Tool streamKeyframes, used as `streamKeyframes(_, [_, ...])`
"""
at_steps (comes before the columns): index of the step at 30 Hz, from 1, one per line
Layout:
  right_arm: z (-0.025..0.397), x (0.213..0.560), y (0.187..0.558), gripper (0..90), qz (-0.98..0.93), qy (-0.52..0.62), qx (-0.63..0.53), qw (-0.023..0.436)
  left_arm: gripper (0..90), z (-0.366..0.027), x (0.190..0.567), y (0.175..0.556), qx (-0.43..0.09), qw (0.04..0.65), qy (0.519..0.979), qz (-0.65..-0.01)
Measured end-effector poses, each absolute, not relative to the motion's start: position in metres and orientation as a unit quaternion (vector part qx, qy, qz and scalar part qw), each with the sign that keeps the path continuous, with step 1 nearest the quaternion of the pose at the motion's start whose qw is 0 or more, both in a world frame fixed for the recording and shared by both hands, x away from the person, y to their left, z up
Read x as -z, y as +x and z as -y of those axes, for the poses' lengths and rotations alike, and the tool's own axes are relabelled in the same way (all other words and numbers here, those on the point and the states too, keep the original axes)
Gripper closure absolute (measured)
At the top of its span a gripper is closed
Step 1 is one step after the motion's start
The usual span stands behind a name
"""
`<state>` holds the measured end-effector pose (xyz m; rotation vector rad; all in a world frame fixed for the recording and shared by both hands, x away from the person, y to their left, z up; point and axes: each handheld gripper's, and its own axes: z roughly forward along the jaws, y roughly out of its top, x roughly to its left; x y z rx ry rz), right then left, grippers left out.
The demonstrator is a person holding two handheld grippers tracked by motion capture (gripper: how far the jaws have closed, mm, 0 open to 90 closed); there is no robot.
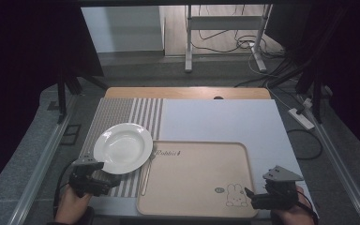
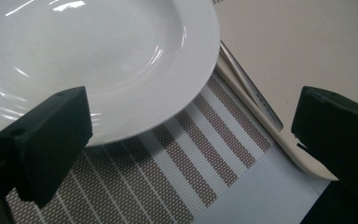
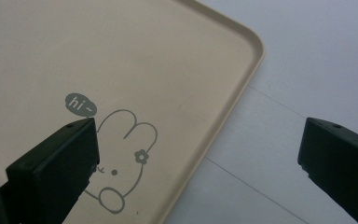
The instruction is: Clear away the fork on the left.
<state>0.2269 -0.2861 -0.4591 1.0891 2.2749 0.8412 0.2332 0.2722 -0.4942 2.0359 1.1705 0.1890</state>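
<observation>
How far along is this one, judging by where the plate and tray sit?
Nothing looks done: the white plate sits on the striped mat and the tray is bare. Both hand-held grippers are open, the left near the plate's rim, the right over the tray's corner. Any moving remains.

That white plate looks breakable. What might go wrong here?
The round white ceramic plate overhangs the striped woven placemat toward the beige rabbit-print tray. The open left gripper sits at its near rim; an edge-only pinch might slip or tip it. The plate may also knock the thin utensil beside the tray.
</observation>
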Motion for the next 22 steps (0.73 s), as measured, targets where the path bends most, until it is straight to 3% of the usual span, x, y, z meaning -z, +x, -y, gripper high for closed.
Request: streamKeyframes(22, [0.285, 0.460, 0.227, 0.0, -0.834, 0.394, -0.303, 0.241, 0.0, -0.283, 0.491, 0.216, -0.085, 0.391, 0.795, -0.456])
